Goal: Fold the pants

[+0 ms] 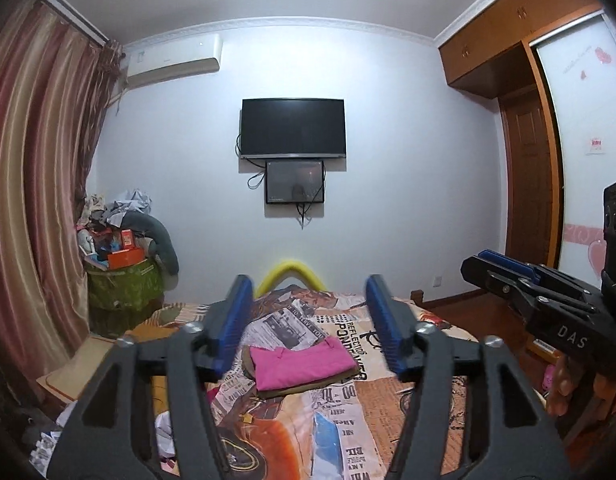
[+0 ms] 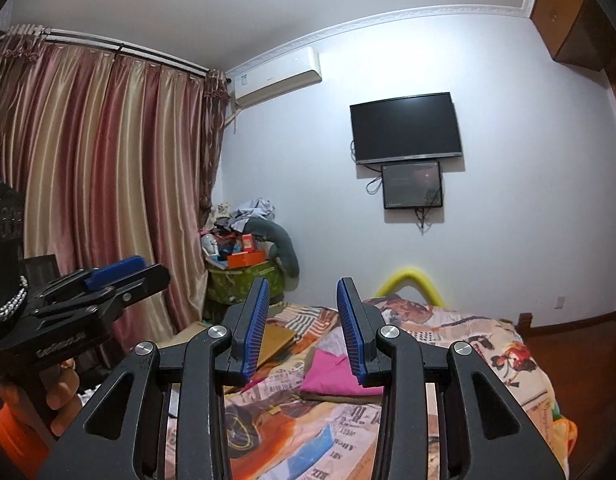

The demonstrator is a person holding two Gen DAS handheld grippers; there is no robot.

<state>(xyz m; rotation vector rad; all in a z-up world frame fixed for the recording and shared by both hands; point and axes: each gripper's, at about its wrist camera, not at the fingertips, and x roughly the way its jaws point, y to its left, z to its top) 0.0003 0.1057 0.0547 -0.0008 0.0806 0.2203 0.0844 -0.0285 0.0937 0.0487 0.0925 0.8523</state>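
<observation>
The right claw (image 1: pixel 504 270) carries the letters "DAS" on its black body in the left wrist view; the lettering on the left claw (image 2: pixel 122 270) in the right wrist view is too blurred to read. The bedspread (image 1: pixel 340 412) is printed with newspaper text, including "REFLECTIONS" and "TO SERVE YOU". A green basket (image 2: pixel 244 284) in the corner by the curtain (image 2: pixel 108 184) is heaped with an orange box (image 2: pixel 246 258), clothes and a grey cushion. The pink pants (image 1: pixel 302 362) lie folded on a folded olive garment (image 1: pixel 308 386) in the middle of the bed. Both claws stand wide open above the bed, gripping nothing.
</observation>
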